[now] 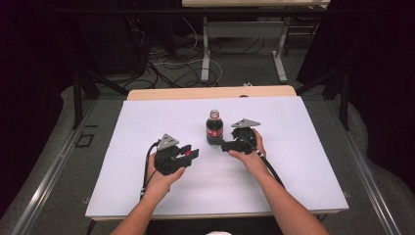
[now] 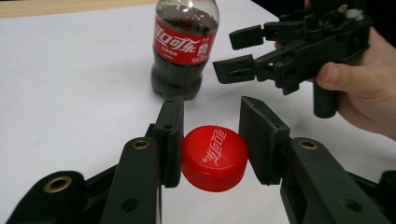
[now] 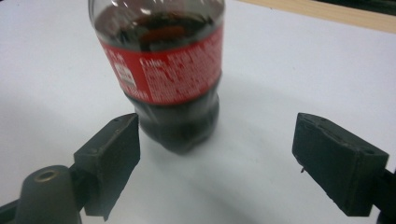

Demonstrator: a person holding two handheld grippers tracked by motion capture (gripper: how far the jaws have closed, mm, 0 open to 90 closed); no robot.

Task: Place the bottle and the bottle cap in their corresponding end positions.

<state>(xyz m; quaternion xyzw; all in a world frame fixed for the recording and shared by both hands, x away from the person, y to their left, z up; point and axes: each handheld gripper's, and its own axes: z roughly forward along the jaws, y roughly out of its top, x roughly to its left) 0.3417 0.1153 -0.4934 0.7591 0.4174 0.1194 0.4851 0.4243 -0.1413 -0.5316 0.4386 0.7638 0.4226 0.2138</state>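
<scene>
A cola bottle (image 1: 214, 128) with a red label stands upright near the middle of the white sheet (image 1: 147, 122). My left gripper (image 1: 191, 153) is to its left, shut on a red bottle cap (image 2: 214, 157) that sits between its pads (image 2: 170, 135) above the sheet. My right gripper (image 1: 223, 145) is close on the bottle's right, pointing at its base. Its jaws stand open; the bottle (image 3: 168, 79) is just beyond the pads (image 3: 112, 158), untouched. The left gripper view shows the bottle (image 2: 184, 46) and the right gripper (image 2: 224, 55) with open jaws beside it.
The white sheet covers a wooden table whose far edge (image 1: 210, 92) shows behind it. Beyond stand a table frame (image 1: 205, 58) and loose cables (image 1: 166, 68) on the floor. Dark rails flank both sides.
</scene>
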